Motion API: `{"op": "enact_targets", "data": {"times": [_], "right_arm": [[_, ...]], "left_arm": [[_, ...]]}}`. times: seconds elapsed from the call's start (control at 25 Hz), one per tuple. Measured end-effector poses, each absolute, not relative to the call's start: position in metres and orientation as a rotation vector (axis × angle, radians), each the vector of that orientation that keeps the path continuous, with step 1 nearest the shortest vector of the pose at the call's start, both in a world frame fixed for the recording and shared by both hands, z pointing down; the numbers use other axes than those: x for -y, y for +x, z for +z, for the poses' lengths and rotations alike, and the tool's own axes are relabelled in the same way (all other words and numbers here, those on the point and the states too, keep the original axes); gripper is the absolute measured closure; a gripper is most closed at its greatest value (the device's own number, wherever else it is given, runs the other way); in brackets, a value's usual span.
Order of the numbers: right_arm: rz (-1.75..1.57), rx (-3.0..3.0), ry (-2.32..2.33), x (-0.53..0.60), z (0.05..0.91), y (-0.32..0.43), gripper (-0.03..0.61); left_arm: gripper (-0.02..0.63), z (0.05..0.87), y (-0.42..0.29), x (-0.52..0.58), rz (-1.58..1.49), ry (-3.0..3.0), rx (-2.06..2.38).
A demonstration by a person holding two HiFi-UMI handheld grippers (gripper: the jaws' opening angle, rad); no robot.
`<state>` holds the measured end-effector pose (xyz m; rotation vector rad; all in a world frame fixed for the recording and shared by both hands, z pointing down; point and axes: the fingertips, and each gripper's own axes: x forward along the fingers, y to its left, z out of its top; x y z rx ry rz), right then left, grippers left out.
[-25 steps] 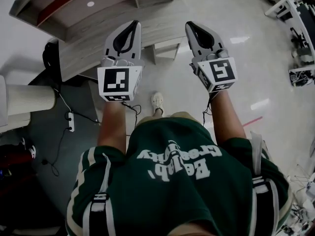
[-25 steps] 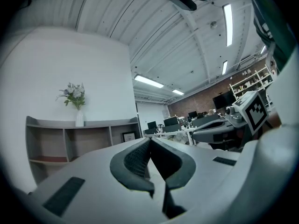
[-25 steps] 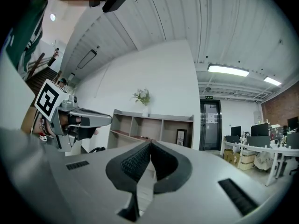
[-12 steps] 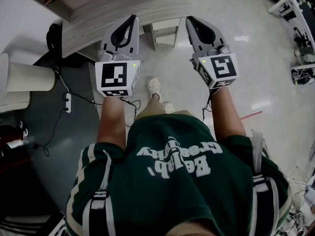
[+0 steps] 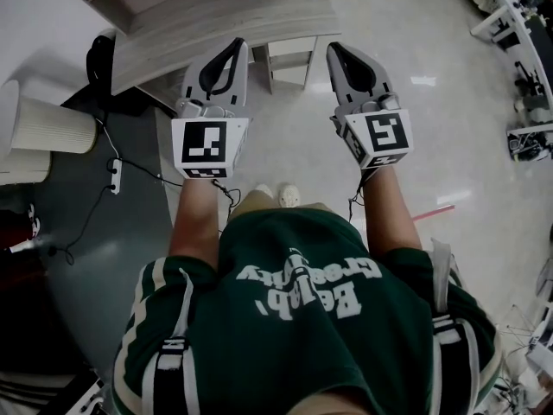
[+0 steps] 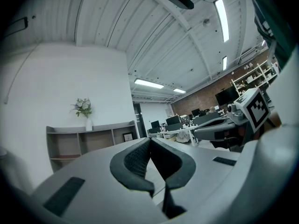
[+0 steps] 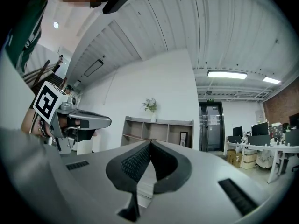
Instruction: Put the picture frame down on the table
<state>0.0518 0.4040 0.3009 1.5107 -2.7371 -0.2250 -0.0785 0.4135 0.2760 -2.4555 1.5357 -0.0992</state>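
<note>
Dark rectangular picture frame (image 7: 183,139) standing inside pale wooden shelf unit (image 7: 159,122); left gripper (image 5: 237,45), right gripper (image 5: 332,49) aiming at shelf unit, well apart from it, jaws clenched on nothing, pickup pending.

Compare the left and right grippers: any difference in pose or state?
On the left gripper the marker cube faces the head view squarely; on the right gripper it is turned at an angle. The left gripper leans right, the right gripper leans left. Shared: both have jaws shut, holding nothing.
</note>
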Motion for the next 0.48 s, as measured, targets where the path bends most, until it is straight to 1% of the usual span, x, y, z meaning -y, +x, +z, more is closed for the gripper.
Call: {"op": "enact_targets", "data": {"times": [0.48], "right_arm": [[-0.230,2.745,1.513,-0.4071,0.2988,0.0508,0.543]], "left_arm": [[0.595,0.2706,-0.0791,-0.4156,-0.076,-2.444,-1.538]]}}
